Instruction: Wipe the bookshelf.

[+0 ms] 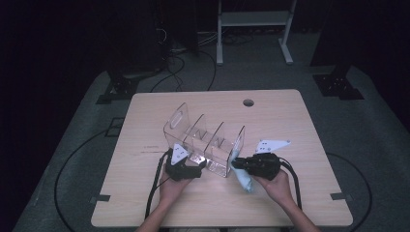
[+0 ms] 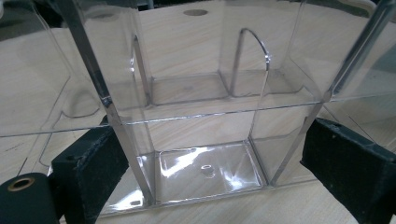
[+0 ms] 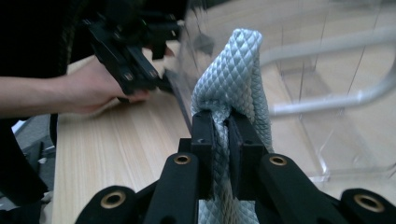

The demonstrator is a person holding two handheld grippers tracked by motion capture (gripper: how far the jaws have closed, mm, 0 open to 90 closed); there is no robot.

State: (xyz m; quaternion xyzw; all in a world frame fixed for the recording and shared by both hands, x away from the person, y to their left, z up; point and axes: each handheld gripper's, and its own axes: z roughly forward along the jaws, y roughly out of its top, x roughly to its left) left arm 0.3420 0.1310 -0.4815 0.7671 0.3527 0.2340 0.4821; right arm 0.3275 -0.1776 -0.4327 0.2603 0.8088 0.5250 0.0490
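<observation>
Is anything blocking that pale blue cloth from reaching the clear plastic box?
Nothing visible does. The right gripper, jaws shut on the pale blue quilted cloth, holds it right beside the clear plastic divided organizer, which the left gripper steadies.

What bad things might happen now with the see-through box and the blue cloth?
1. The left hand-held gripper has its pads on either side of one end compartment of the clear organizer; the smooth walls might slip if the box gets pushed.
2. The right hand-held gripper pinches the light blue cloth at a fold, and the rest hangs loose, so it may drag on the table or snag on the organizer's edge.
</observation>
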